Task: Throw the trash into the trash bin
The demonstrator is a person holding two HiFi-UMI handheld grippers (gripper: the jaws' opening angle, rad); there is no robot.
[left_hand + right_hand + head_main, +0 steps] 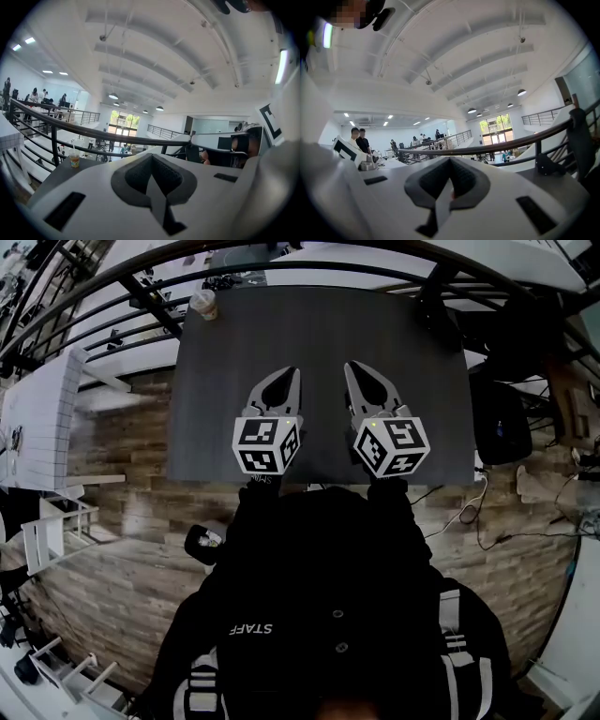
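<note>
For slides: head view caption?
Left gripper and right gripper, shut, empty, over dark table; cup at far-left corner.

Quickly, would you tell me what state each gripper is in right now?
Left gripper: closed, holding nothing.
Right gripper: closed, holding nothing.

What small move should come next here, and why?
Probably reach the left gripper toward the cup at the table's far left corner, opening it: it and the right gripper are shut and empty, and the cup is the only thing seen on the table.
</note>
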